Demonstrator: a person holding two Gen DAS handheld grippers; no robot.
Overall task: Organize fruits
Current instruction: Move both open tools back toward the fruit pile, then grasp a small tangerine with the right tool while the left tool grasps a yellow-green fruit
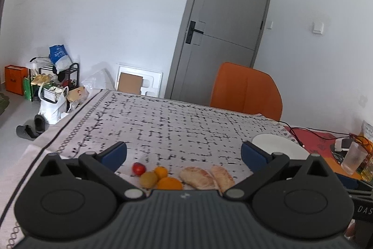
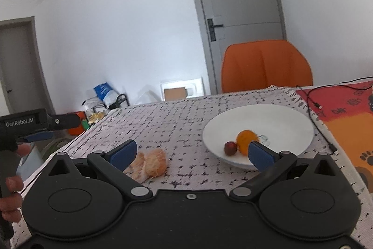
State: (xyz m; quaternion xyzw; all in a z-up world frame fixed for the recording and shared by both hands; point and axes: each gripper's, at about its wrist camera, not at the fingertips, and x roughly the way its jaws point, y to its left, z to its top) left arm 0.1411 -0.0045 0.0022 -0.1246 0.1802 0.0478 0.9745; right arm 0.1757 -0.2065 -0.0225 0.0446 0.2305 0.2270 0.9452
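While both grippers, left [image 1: 184, 155] and right [image 2: 191, 153], gape wide and empty over the patterned tablecloth [image 1: 163, 123], fruits [image 1: 158, 175] lie loose. An orange [image 2: 247, 138] sits on the white plate [image 2: 279, 123]; an orange chair [image 2: 265, 64] and grey door [image 2: 237, 4] stand behind.

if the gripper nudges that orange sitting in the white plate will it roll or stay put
The orange looks round and smooth, so a nudge would probably roll it. The white plate seems shallow and glossy, giving little grip, though its raised rim may stop it. The small red fruit sits against it and might get pushed along too.
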